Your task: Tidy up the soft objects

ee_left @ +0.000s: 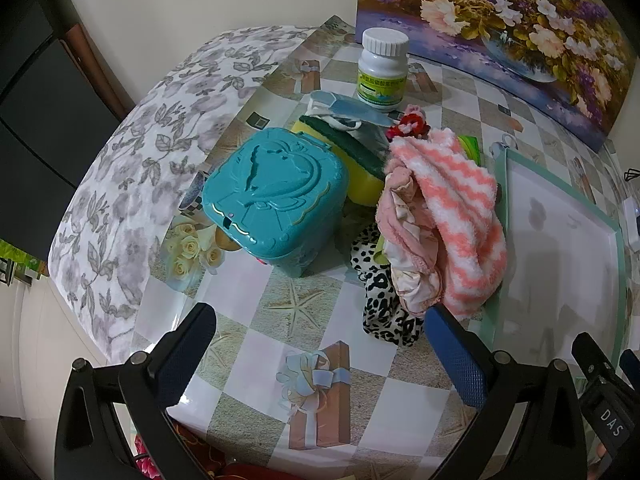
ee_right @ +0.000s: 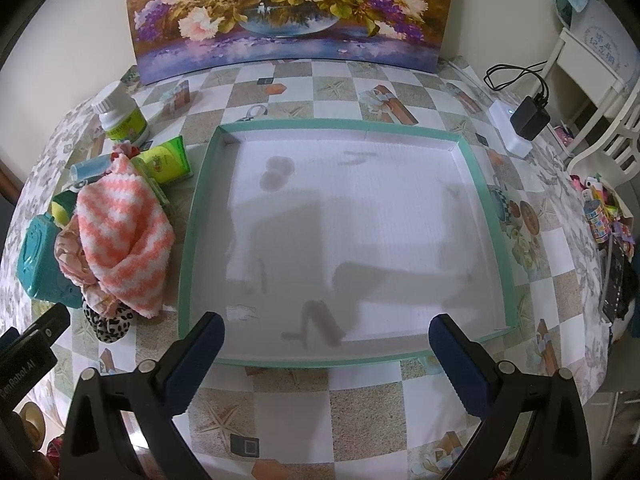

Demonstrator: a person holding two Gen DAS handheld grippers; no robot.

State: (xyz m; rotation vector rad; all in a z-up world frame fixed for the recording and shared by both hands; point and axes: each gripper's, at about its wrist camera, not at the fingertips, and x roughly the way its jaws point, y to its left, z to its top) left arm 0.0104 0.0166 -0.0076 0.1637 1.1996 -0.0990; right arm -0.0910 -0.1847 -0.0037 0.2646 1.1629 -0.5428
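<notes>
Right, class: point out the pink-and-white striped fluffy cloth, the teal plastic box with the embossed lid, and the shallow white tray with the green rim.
Pink-and-white striped fluffy cloth [ee_left: 460,216], left wrist view, middle of its folds.
Teal plastic box [ee_left: 272,192], left wrist view, embossed lid.
Shallow white tray [ee_right: 404,127], right wrist view, far green rim.

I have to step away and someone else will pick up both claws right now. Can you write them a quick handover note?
Left claw: open, holds nothing, over the table facing the pile.
Right claw: open, holds nothing, at the near edge of the tray.
Soft things all lie left of the tray: pink-and-white striped towel on top, pink cloth under it, leopard-print fabric nearest, yellow-green sponge behind the teal box.
Done: nothing, the tray holds nothing.
Left: probably move the soft items into the tray, the towel first; bottle and box look hard.
</notes>
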